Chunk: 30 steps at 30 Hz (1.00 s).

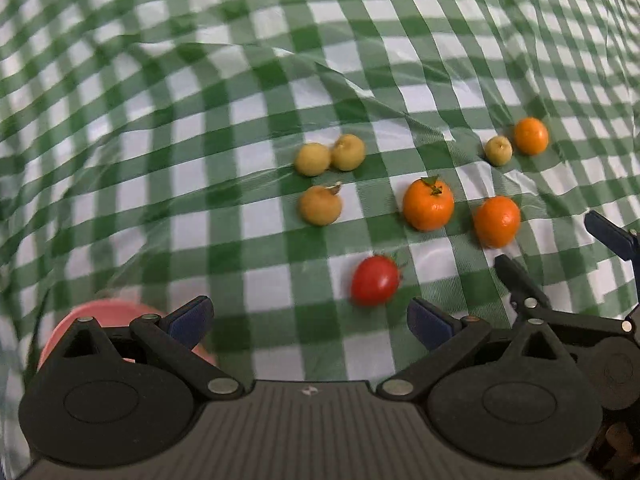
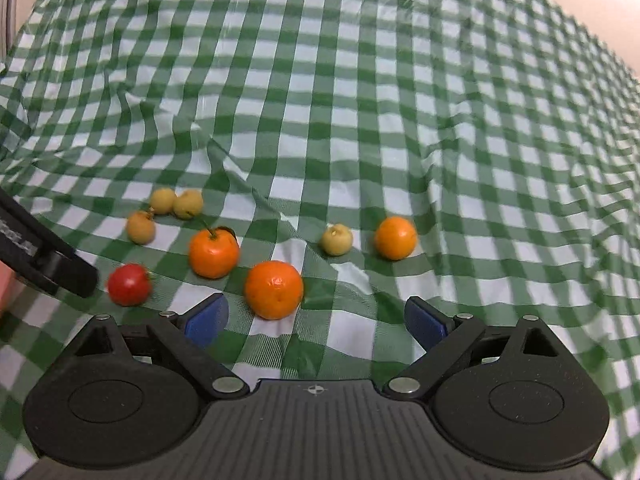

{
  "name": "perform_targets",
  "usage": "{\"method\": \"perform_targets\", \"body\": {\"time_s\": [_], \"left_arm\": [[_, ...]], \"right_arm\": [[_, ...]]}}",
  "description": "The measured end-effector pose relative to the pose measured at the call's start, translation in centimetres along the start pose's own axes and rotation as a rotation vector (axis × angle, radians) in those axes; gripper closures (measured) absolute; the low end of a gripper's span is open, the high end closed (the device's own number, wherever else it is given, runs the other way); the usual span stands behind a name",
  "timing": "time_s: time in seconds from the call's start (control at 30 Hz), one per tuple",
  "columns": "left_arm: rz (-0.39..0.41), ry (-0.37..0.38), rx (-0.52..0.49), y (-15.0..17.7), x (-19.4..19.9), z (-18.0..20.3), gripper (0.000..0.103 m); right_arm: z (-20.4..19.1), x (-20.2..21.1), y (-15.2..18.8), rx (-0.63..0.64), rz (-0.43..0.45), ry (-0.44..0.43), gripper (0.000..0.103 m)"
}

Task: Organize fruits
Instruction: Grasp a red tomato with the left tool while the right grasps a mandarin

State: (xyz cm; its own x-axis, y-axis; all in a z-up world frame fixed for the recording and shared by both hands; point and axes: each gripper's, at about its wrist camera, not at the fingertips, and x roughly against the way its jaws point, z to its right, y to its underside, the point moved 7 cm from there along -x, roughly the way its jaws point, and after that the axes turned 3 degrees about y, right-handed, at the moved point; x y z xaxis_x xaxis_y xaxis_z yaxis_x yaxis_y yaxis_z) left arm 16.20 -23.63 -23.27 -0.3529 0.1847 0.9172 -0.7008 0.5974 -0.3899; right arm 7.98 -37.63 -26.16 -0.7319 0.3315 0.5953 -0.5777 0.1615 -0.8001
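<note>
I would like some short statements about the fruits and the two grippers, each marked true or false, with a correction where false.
1. Three oranges lie on the cloth. True.
2. The left gripper holds the tomato. False: it is open and empty, and the tomato lies on the cloth ahead of it.
3. Three yellow fruits lie close together, and a fourth lies apart beside an orange. True.
4. The right gripper is shut on an orange. False: it is open, and the nearest orange lies free in front of it.
5. There are two tomatoes. False: only one shows.
</note>
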Motion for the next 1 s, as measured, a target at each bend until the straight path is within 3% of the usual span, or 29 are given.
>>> {"method": "perform_targets", "body": {"time_s": [0.2,0.43,0.5,0.53,0.57,0.6,0.67,1.0], "left_arm": [[-0.058,-0.008,-0.014,-0.7,-3.8,0.0,0.000],[-0.070,0.044,0.051,-0.9,-5.1,-1.2,0.000],[-0.070,0.032,0.058,-0.9,-4.9,-1.4,0.000],[-0.056,0.028,0.066,-1.0,-4.7,-1.6,0.007],[-0.034,0.040,0.074,-1.1,-4.3,-1.6,0.030],[-0.026,0.059,0.070,-1.1,-3.9,-1.5,0.042],[-0.013,0.079,0.062,-1.2,-3.3,-1.4,0.073],[0.063,0.099,0.085,0.8,3.0,-1.5,0.073]], "right_arm": [[-0.6,-3.2,-0.1,0.049,-0.018,-0.022,0.008],[-1.1,-3.2,0.0,0.049,-0.012,-0.024,0.005],[-1.3,-3.0,0.0,0.064,-0.001,-0.022,0.009],[-1.5,-2.7,-0.1,0.070,0.007,-0.036,0.025],[-1.7,-2.5,-0.1,0.073,0.014,-0.059,0.038],[-1.9,-2.3,0.0,0.075,0.013,-0.084,0.061],[-2.4,-2.2,0.0,0.083,0.013,-0.093,0.063],[0.9,0.1,0.0,-0.041,0.029,0.010,0.064]]}}
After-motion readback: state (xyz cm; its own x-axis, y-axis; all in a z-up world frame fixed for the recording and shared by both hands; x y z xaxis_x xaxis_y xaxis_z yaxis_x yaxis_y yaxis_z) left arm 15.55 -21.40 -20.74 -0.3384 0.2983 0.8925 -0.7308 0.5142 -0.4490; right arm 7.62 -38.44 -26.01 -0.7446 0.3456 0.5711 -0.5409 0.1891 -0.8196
